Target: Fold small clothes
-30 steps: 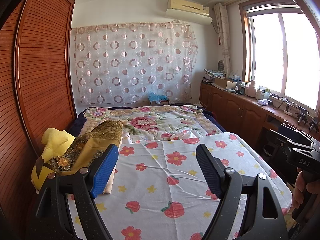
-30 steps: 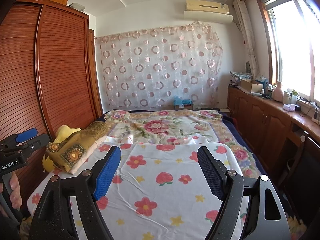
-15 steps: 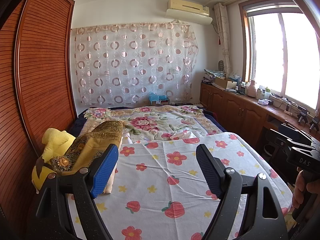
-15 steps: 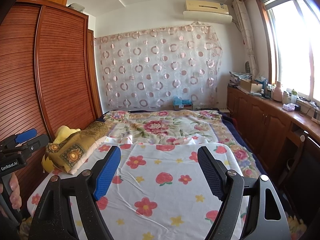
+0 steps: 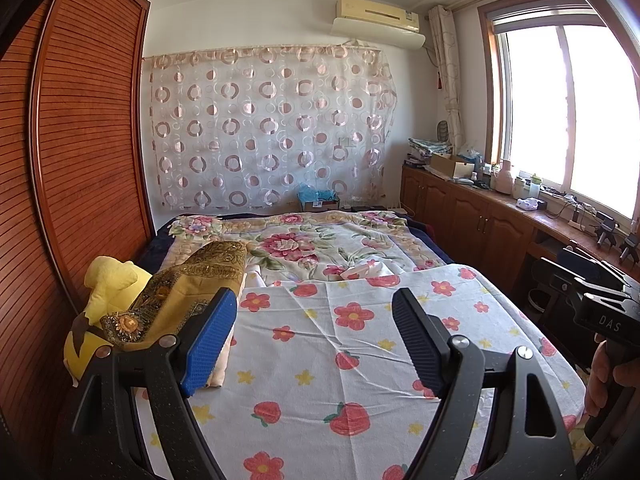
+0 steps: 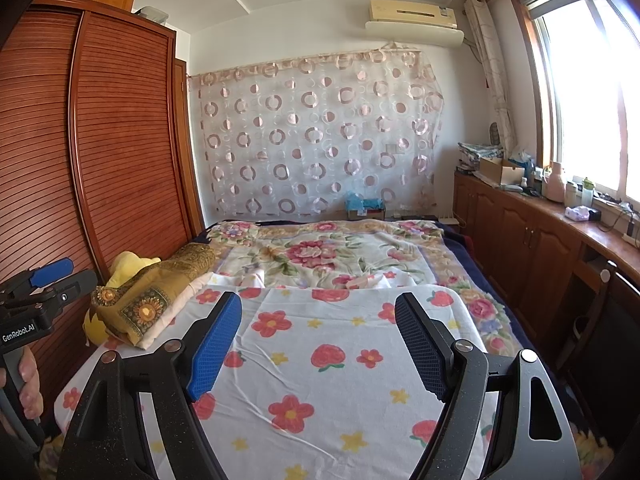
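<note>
A small pale pink garment (image 5: 362, 271) lies crumpled on the bed just past the far edge of a white sheet with red flowers and strawberries (image 5: 340, 344); it also shows in the right wrist view (image 6: 362, 282). My left gripper (image 5: 314, 336) is open and empty, held above the near part of the sheet. My right gripper (image 6: 318, 340) is open and empty, also above the sheet (image 6: 320, 360). Both are well short of the garment.
A folded gold patterned cloth (image 5: 188, 292) on a yellow plush toy (image 5: 106, 284) lies at the bed's left edge by the wooden wardrobe (image 5: 80, 160). A floral quilt (image 5: 304, 240) covers the far bed. Wooden cabinets (image 6: 532, 248) with clutter run along the right under the window.
</note>
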A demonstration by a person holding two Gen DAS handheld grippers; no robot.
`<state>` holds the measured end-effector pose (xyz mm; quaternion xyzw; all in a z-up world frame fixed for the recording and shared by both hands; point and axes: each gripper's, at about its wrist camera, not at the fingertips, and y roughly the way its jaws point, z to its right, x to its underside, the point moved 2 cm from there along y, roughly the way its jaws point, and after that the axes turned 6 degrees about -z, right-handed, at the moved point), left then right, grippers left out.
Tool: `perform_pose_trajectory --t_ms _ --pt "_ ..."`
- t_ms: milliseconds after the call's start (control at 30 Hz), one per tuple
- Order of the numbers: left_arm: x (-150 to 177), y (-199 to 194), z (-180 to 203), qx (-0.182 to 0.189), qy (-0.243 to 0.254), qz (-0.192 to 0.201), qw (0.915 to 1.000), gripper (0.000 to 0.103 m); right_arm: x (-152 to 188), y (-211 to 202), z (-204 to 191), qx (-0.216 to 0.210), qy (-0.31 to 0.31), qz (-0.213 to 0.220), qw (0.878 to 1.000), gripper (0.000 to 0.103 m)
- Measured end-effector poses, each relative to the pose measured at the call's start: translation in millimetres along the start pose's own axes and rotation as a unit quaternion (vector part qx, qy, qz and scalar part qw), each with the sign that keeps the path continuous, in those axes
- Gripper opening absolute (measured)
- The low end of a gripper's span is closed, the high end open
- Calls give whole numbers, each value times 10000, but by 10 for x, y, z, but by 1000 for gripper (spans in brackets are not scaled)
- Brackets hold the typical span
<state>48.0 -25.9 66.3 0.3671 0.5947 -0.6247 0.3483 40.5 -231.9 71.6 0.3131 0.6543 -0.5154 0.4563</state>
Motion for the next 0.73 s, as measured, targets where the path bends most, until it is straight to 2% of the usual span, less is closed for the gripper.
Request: perform_pose_trajectory --t_ms 733 --pt "5 9 -14 -6 8 4 10000 81 0 17 26 -22 -4 0 10000 81"
